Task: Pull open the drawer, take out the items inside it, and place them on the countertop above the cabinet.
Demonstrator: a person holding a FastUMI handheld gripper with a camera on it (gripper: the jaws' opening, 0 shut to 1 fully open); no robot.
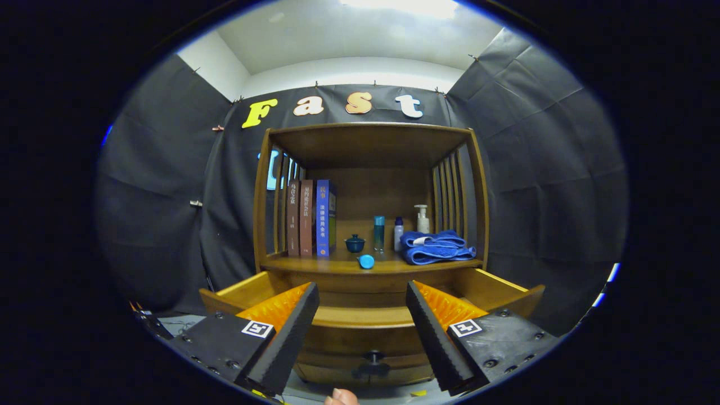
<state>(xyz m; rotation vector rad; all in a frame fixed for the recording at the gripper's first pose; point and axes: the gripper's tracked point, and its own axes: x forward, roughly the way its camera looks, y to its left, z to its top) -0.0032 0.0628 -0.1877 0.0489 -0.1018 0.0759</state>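
Two fingers of the gripper [363, 329] stand wide apart in the lower middle of the frame, released and grasping nothing, with the drawer's front and its dark knob [372, 358] showing in the gap between them. That spread reads as a hand drawn back from the cabinet [368, 197], held level so the camera looks over the drawer's front edge toward the shelf.

The drawer [365, 316] sits in the lower centre, pulled well out of the cabinet: its two wooden side walls splay toward the lower left and lower right, and the front panel runs across between the fingers. Its inside is hidden behind that front edge and the fingers, so I cannot tell whether anything lies in it. It looks like warm brown wood matching the cabinet, with a smooth rounded top edge.

Above it, in the middle of the frame, the countertop [315, 263] carries a small round blue item [365, 261] near its front edge, probably already set there from the drawer, though that is a judgement. Behind it stand three books [310, 216] at the left, a small dark lidded pot [355, 243], a few bottles [398, 232] and a folded blue towel [436, 246] at the right. A fingertip [340, 397] of the person shows at the bottom centre.
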